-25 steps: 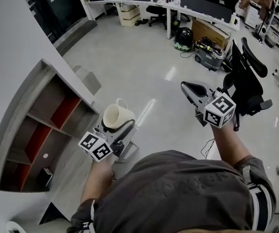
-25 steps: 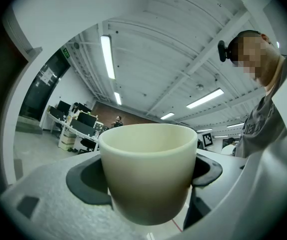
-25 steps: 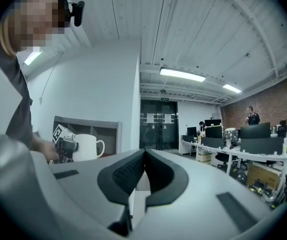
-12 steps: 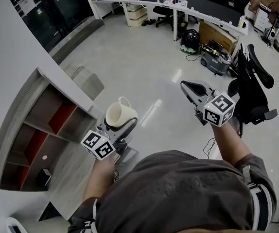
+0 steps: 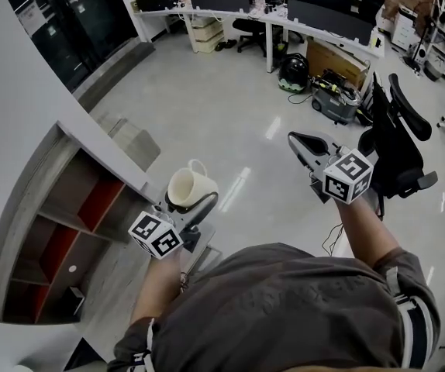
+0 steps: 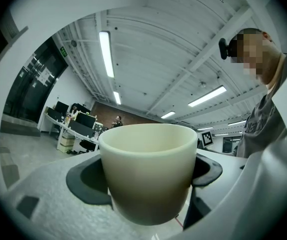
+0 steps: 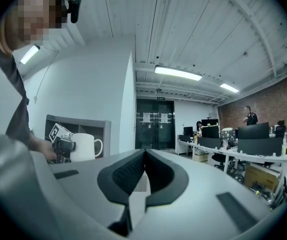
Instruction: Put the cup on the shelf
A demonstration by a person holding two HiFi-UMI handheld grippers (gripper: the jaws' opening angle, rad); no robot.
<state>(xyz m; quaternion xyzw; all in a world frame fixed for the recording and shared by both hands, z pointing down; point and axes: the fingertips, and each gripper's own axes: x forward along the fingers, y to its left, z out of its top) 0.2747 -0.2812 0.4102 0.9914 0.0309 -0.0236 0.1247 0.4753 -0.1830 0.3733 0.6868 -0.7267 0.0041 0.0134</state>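
A cream cup [image 5: 189, 187] with a handle is held upright in my left gripper [image 5: 191, 200], shut on its lower body. In the left gripper view the cup [image 6: 148, 171] fills the space between the dark pads. The grey shelf unit [image 5: 60, 215] with red back panels stands against the white wall at the left, its near end beside and below the cup. My right gripper [image 5: 304, 143] is shut and holds nothing, out over the floor to the right. From the right gripper view the cup [image 7: 83, 147] shows in front of the shelf [image 7: 91, 134].
A black office chair [image 5: 397, 142] stands just right of my right gripper. Desks with monitors [image 5: 284, 10] line the far side, with a vacuum and boxes [image 5: 327, 84] beneath. A small dark object [image 5: 71, 285] lies in a lower shelf compartment. Polished floor [image 5: 230, 122] spreads ahead.
The view has shifted slightly; the cup and left gripper have stayed close beside the shelf's near end. The right gripper holds its place, still shut.
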